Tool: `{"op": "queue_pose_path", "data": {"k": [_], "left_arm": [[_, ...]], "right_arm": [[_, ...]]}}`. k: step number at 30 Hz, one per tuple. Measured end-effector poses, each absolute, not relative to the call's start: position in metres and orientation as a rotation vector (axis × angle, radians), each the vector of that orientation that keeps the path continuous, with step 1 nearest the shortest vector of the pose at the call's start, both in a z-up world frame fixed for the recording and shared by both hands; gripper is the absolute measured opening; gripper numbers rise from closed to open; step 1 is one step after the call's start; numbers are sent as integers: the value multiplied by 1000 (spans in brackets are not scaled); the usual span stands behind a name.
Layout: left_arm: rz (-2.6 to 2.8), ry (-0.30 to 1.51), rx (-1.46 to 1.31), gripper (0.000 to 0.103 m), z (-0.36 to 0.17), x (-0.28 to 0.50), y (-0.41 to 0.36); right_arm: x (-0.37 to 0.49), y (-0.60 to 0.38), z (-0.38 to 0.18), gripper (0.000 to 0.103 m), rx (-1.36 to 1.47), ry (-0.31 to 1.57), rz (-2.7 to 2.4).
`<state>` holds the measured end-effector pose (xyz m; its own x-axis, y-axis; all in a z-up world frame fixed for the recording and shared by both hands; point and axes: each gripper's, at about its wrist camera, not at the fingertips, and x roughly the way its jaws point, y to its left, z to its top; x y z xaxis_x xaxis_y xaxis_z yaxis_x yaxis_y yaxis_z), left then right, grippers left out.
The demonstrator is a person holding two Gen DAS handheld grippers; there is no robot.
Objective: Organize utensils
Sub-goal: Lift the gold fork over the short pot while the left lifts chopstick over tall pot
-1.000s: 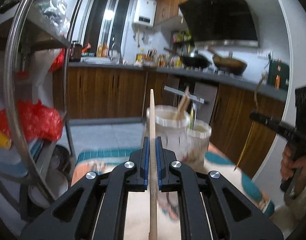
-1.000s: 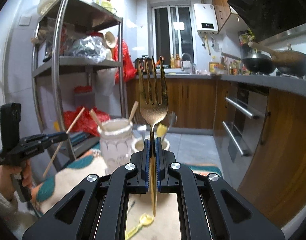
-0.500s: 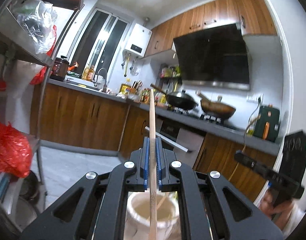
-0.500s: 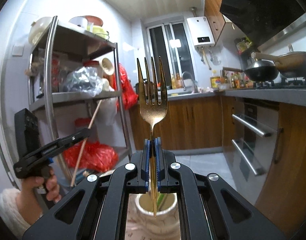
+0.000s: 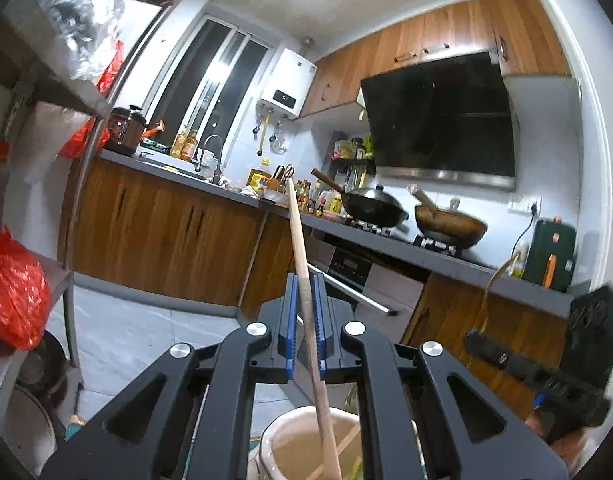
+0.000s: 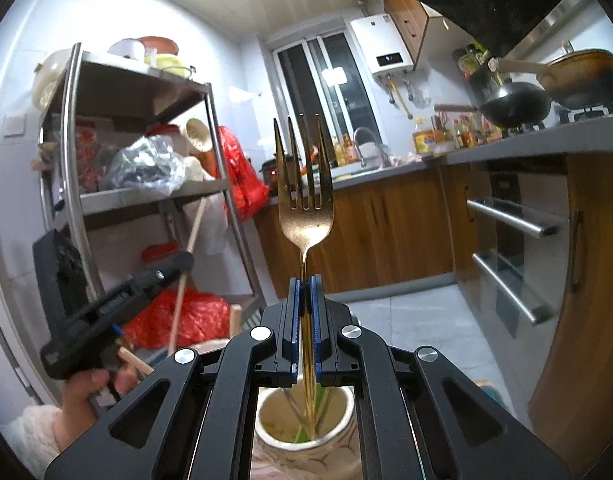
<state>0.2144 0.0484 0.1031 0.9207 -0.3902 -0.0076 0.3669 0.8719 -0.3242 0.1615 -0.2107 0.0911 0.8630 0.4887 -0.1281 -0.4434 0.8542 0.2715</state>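
In our left gripper (image 5: 303, 328) the blue pads (image 5: 290, 320) sit a little apart around a wooden stick (image 5: 302, 272), which leans between them; whether they pinch it we cannot tell. Its lower end reaches down into a pale jar (image 5: 282, 440) right under the gripper, where other sticks lie.

Our right gripper (image 6: 305, 328) is clamped narrow on a gold fork (image 6: 304, 196), tines up, handle tip dipping into a patterned cup (image 6: 306, 452) below, among green and thin utensils.

From the right wrist view we see the left gripper (image 6: 106, 304) off to the side with its stick, before a steel rack (image 6: 146, 152).
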Motion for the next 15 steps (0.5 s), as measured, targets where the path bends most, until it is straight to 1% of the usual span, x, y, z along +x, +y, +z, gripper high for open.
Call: {"op": "queue_pose_path", "data": {"k": [5, 12, 15], "left_arm": [[-376, 38, -338, 8, 100, 203, 59], [-378, 47, -298, 6, 108, 207, 50], [-384, 54, -292, 6, 103, 204, 49]], "right_arm": [[164, -204, 77, 6, 216, 243, 496], [166, -201, 67, 6, 218, 279, 488], [167, -200, 64, 6, 206, 293, 481]]}}
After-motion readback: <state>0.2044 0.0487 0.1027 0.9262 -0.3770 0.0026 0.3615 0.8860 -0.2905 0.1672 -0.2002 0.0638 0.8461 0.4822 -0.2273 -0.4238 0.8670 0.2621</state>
